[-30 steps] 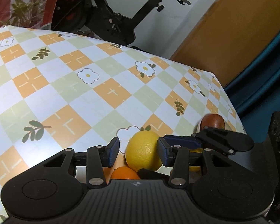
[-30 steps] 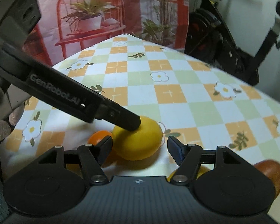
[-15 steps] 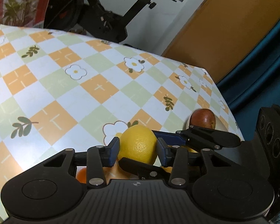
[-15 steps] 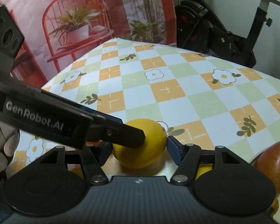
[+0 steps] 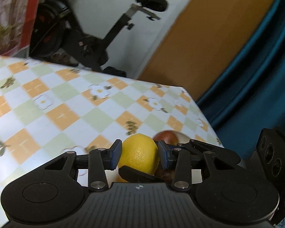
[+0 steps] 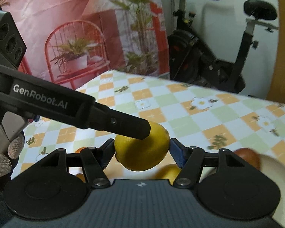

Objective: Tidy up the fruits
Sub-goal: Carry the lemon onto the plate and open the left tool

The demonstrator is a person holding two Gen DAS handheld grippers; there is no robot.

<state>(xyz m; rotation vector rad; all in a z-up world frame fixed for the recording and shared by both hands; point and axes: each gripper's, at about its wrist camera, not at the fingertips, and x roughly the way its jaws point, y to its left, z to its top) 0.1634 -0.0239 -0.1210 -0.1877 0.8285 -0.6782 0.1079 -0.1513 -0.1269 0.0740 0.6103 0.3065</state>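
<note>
A yellow lemon [image 5: 138,153] [image 6: 142,152] sits between the pads of both grippers at once, raised a little off the checked tablecloth [image 5: 66,114]. My left gripper [image 5: 138,156] has its blue pads against the lemon's two sides, and its jaws are closing. In the right wrist view one left finger [image 6: 134,128] crosses over the top of the lemon. My right gripper [image 6: 141,152] is shut on the same lemon from its own two sides. One of its fingers [image 5: 136,173] shows under the lemon in the left wrist view.
A red apple [image 5: 166,135] [image 6: 247,156] lies near the table's right edge beside a pale rounded rim [image 6: 271,163]. A small orange [image 6: 81,149] and another yellow fruit [image 6: 169,171] lie below the lemon. An exercise bike [image 6: 218,57] stands beyond the table. A gloved hand [image 6: 1,159] holds the left gripper.
Both grippers have closed in on the lemon and risen with it; the table has dropped lower in both views. The orange is now mostly hidden in the left wrist view.
</note>
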